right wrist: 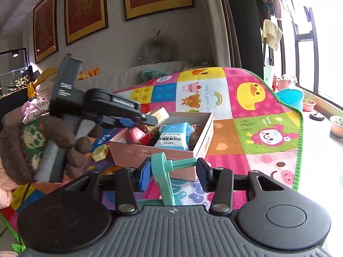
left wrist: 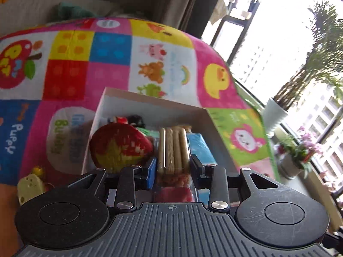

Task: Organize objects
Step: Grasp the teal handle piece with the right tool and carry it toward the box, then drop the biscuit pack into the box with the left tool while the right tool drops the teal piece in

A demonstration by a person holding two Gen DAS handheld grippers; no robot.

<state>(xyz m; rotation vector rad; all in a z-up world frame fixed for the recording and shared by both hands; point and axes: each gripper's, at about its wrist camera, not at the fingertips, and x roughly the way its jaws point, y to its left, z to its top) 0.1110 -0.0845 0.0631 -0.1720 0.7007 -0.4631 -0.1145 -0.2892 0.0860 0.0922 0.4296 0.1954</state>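
Observation:
My left gripper point(left wrist: 173, 167) is shut on a clear pack of biscuit sticks point(left wrist: 173, 150) and holds it over the open pink box point(left wrist: 150, 105). The box holds a red and yellow strawberry toy point(left wrist: 120, 147) and a blue tissue pack point(left wrist: 202, 150). In the right wrist view the left gripper point(right wrist: 150, 117) hovers over the same box point(right wrist: 137, 152) with the pack point(right wrist: 159, 114) in its fingers. My right gripper point(right wrist: 173, 171) is shut on a teal plastic hook point(right wrist: 165, 173), just in front of the box's near wall.
A colourful play mat point(right wrist: 246, 128) covers the floor. A yellow cheese toy point(left wrist: 30, 186) lies left of the box. A brown knitted toy point(right wrist: 32, 141) is at the left. Potted plants point(left wrist: 276, 115) and a teal basin point(right wrist: 289, 98) stand by the window.

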